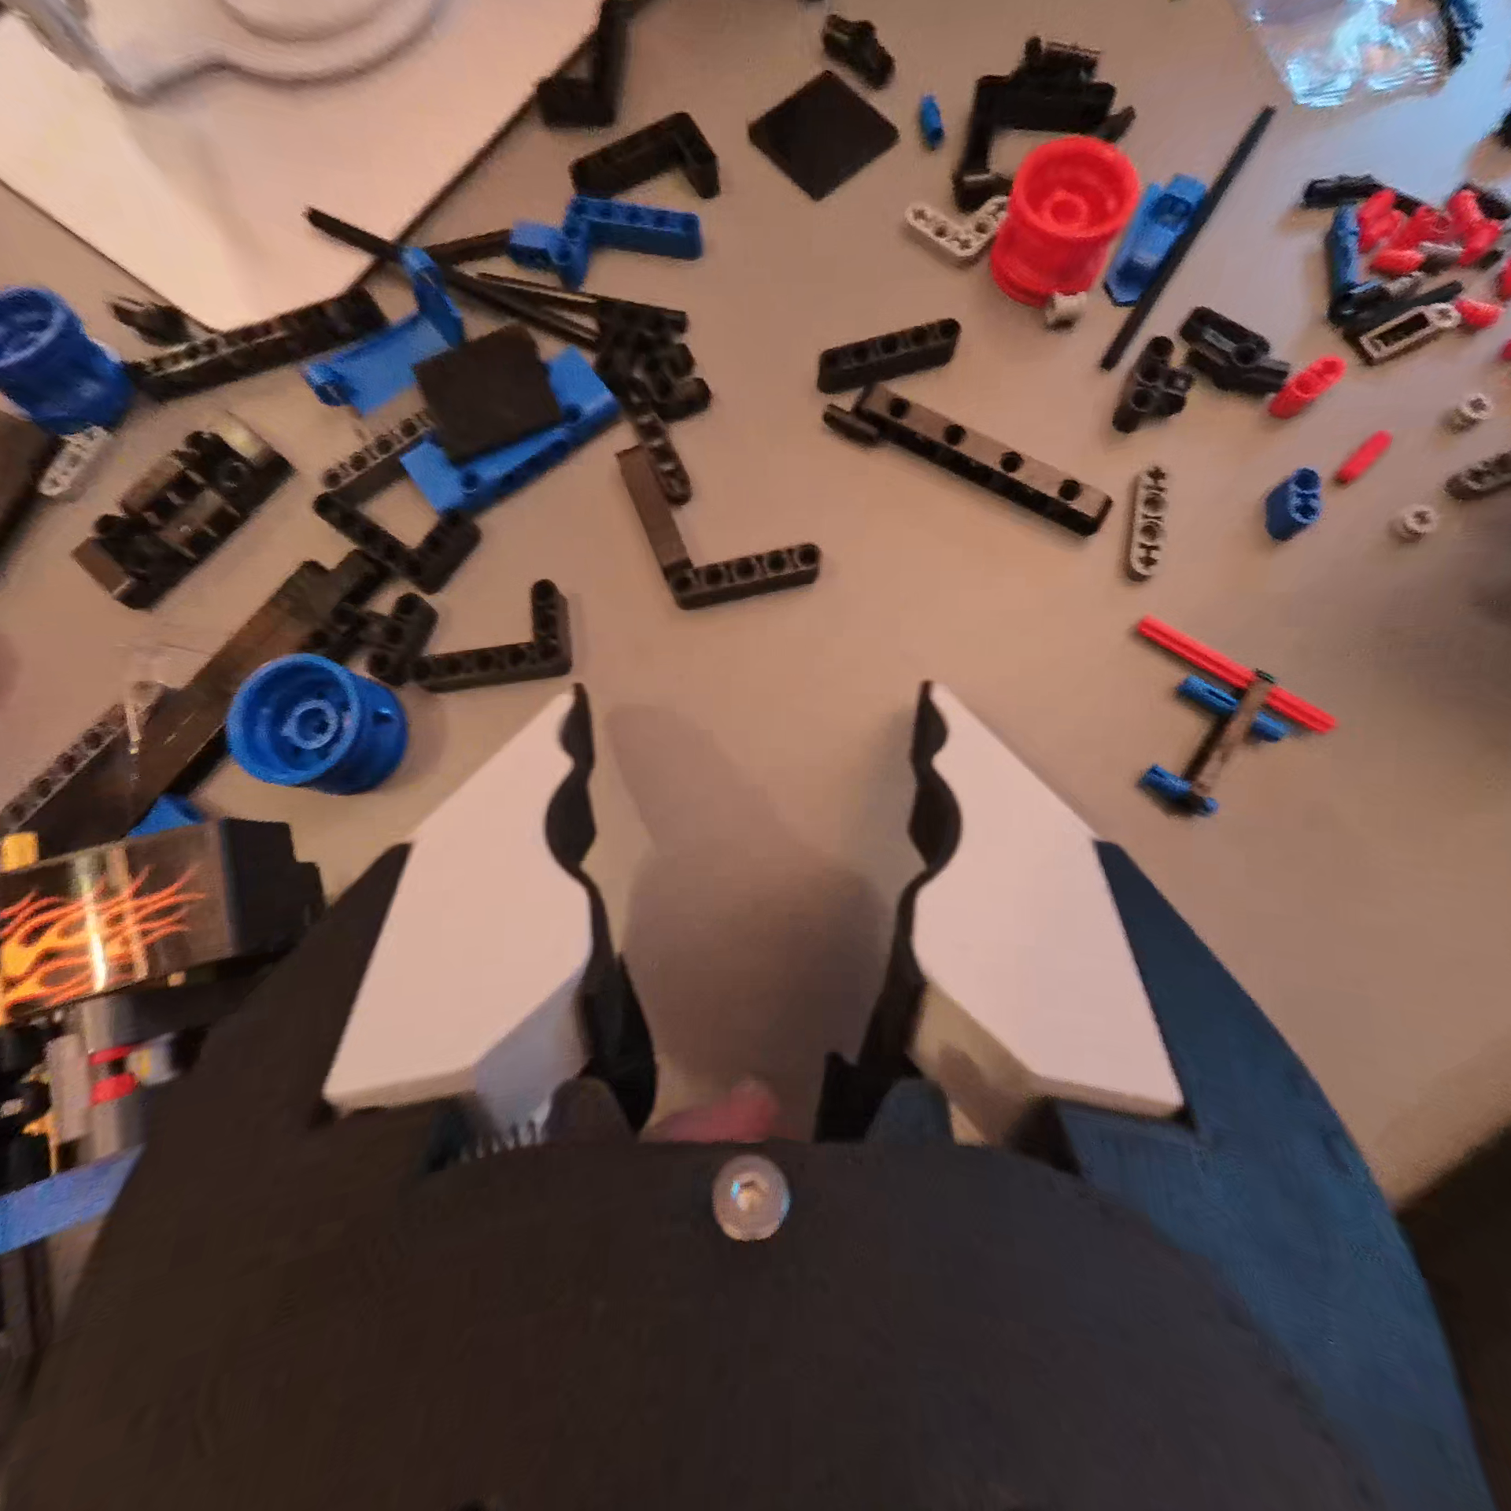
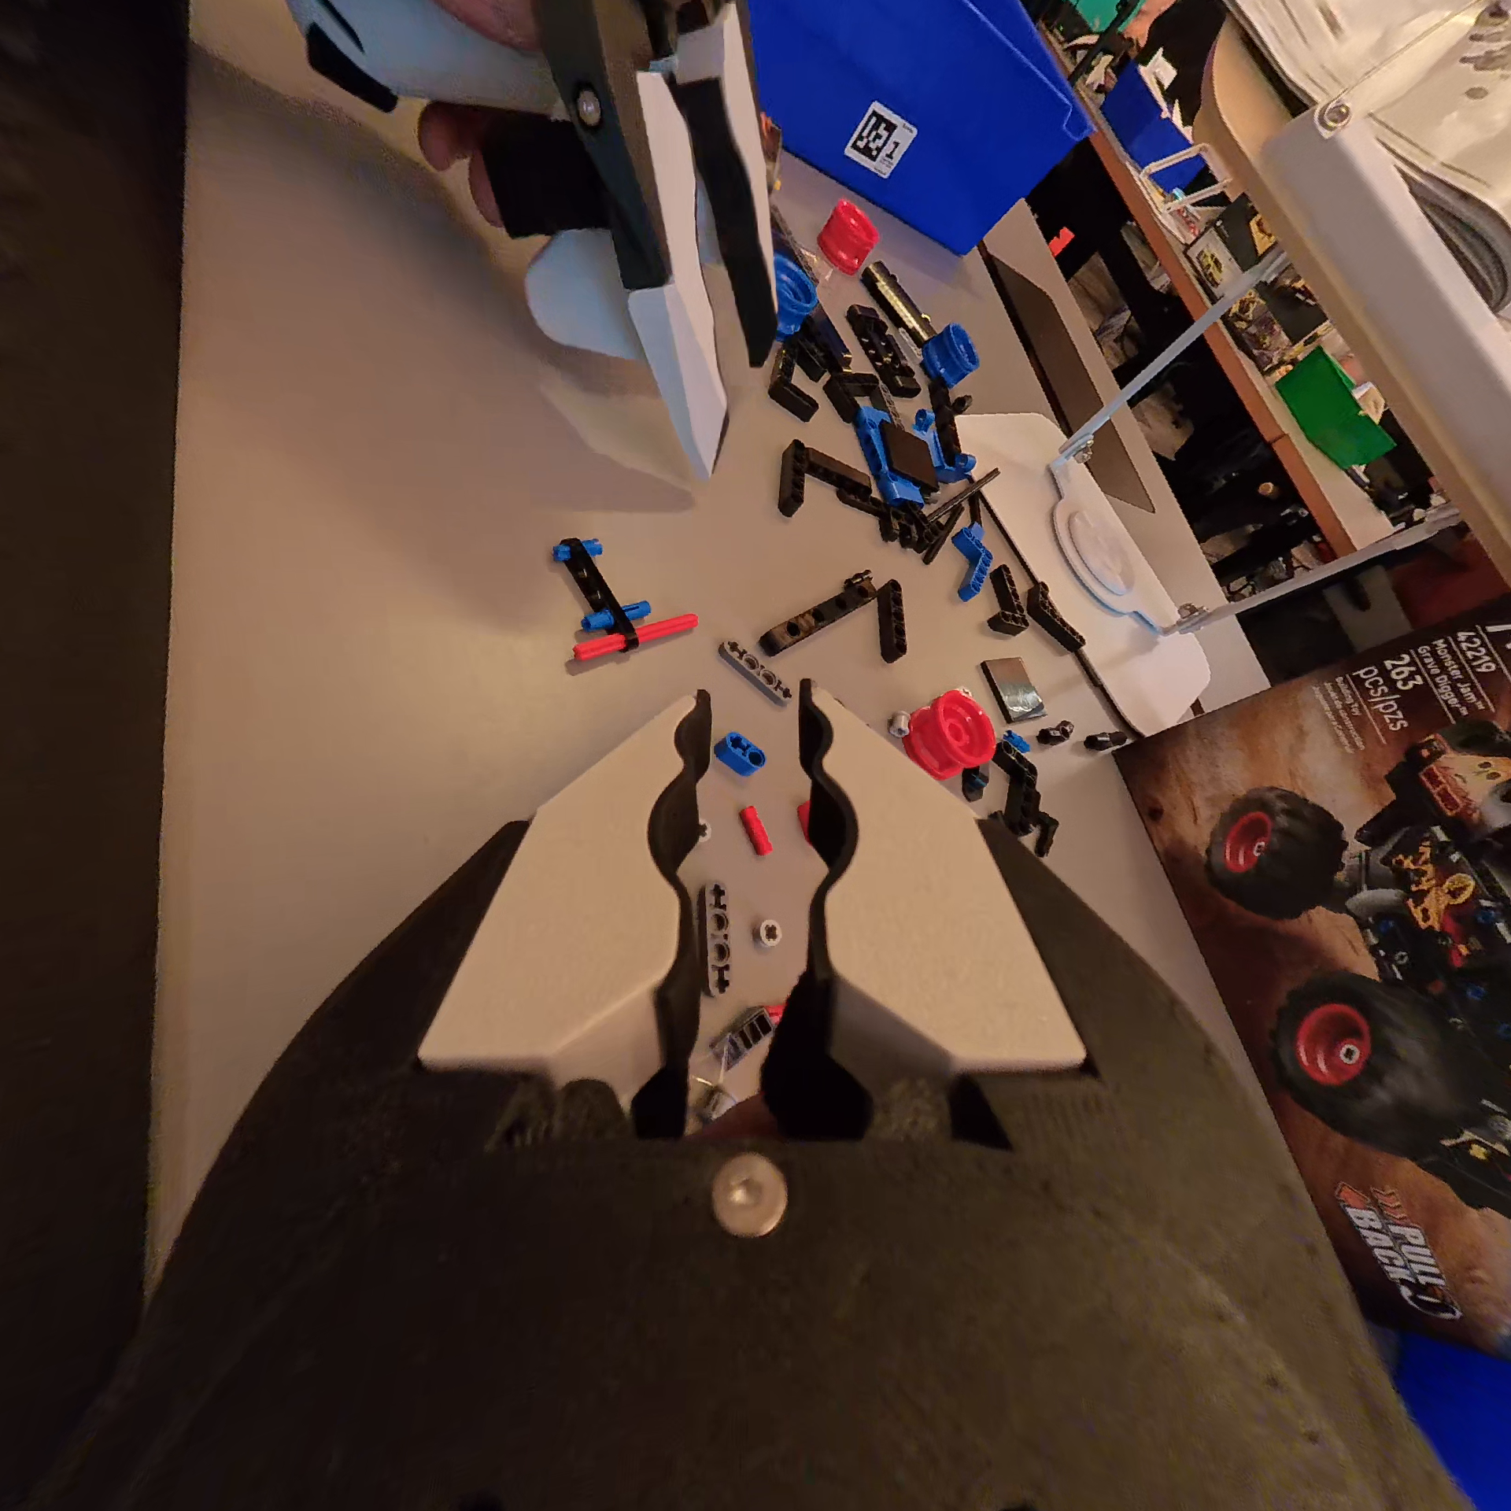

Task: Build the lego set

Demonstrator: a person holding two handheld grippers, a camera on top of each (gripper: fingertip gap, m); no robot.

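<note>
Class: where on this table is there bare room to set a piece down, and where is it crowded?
Bare: table between the L-beam and red axle, ahead of the left gripper. Also left of the axle in the right view. Crowded: around the blue wheel.

Blue bin (image 2: 916,106) — green bin (image 2: 1329,417) — beyond table (image 2: 368,490).

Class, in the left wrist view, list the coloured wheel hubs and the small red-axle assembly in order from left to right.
Blue wheel hub at the left edge → blue wheel hub beside the flame-printed piece → red wheel hub → red-axle assembly.
</note>
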